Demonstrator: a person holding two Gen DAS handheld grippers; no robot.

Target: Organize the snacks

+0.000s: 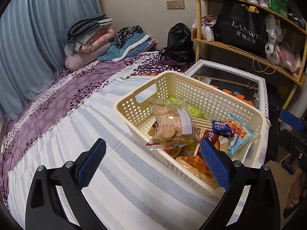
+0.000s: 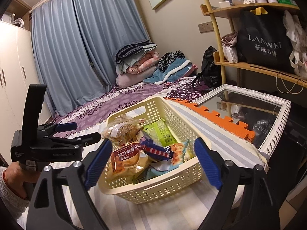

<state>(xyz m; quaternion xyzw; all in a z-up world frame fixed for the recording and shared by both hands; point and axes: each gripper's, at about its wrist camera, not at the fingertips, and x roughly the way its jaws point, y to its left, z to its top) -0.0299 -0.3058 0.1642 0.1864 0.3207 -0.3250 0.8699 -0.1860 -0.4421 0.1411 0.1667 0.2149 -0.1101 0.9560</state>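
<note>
A cream perforated basket (image 1: pixel 191 88) (image 2: pixel 168 189) stands on the striped sheet of the bed, holding several snack packets. A clear bag of biscuits (image 1: pixel 172 124) (image 2: pixel 122 130) lies on top at the basket's near-left rim. A blue-red packet (image 2: pixel 153 149), a green packet (image 2: pixel 161 132) and an orange noodle packet (image 2: pixel 124 161) lie inside. My left gripper (image 1: pixel 153 163) is open and empty, its jaws straddling the basket's near rim. My right gripper (image 2: pixel 151 161) is open and empty, jaws wide at the basket's front. The left gripper also shows in the right wrist view (image 2: pixel 76 132).
A white-framed mirror (image 2: pixel 249 111) and orange foam mat (image 2: pixel 220 120) lie to the basket's right. A wooden shelf (image 1: pixel 239 46) with a black bag stands behind. Folded bedding (image 1: pixel 90 36) and a black backpack (image 1: pixel 178 42) sit at the bed's far end. Blue curtains (image 2: pixel 76 48) hang on the left.
</note>
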